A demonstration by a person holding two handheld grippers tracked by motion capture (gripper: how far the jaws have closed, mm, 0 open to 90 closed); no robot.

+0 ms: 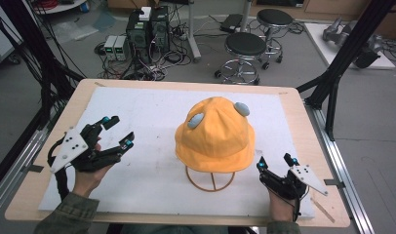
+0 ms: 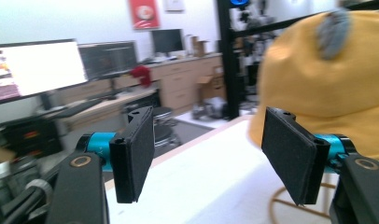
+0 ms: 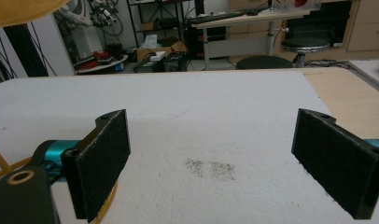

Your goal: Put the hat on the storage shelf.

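An orange bucket hat [image 1: 216,135] with two grey ear patches sits on a wire stand [image 1: 210,181] in the middle of the white mat [image 1: 147,117]. My left gripper [image 1: 119,131] is open at the mat's left, a hand's width from the hat. In the left gripper view the left gripper [image 2: 208,156] frames bare mat, with the hat [image 2: 327,79] behind its right jaw. My right gripper [image 1: 276,162] is open just right of the hat's brim. In the right gripper view the right gripper [image 3: 215,163] is low over the mat, the brim [image 3: 24,11] at top left and the stand's ring [image 3: 106,201] by its left jaw.
The mat covers a wooden table [image 1: 303,117] with bare wood along its edges. Beyond the far edge stand two stools [image 1: 245,48], computer boxes [image 1: 147,29] and cables on the floor. Black frame posts [image 1: 342,58] rise at both sides of the table.
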